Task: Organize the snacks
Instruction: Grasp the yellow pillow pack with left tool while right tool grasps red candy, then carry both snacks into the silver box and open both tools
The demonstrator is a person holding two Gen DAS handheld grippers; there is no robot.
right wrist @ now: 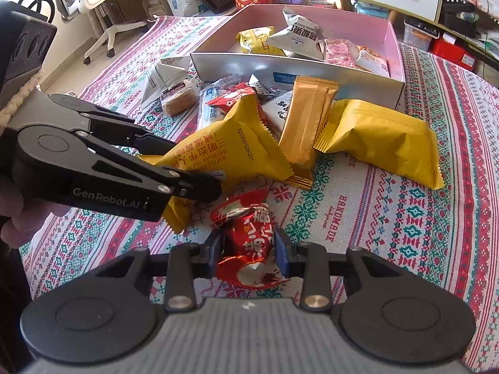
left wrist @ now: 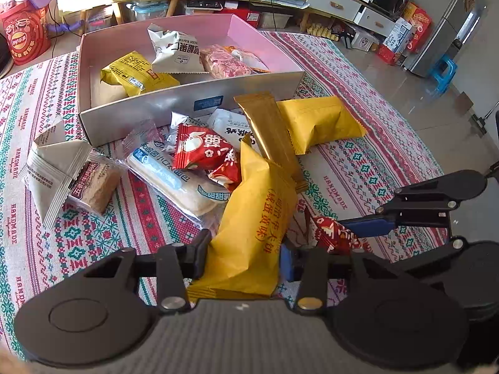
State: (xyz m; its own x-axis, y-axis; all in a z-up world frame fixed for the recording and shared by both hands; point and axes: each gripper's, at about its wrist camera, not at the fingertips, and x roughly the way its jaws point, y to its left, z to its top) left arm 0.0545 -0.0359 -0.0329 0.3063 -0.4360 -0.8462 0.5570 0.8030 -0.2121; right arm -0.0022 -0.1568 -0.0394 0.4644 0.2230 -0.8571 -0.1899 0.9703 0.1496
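My left gripper is shut on a yellow wafer packet, which also shows in the right wrist view. My right gripper is shut on a small red snack packet, seen from the left wrist view too. A pink-lined cardboard box at the back holds several snacks. A pile of loose snacks lies in front of it: a gold bar packet, another yellow packet, a red packet, a white roll packet.
A grey triangular packet and a brown cracker packet lie left of the pile. The table carries a patterned cloth. Cabinets, boxes and an office chair stand around the table.
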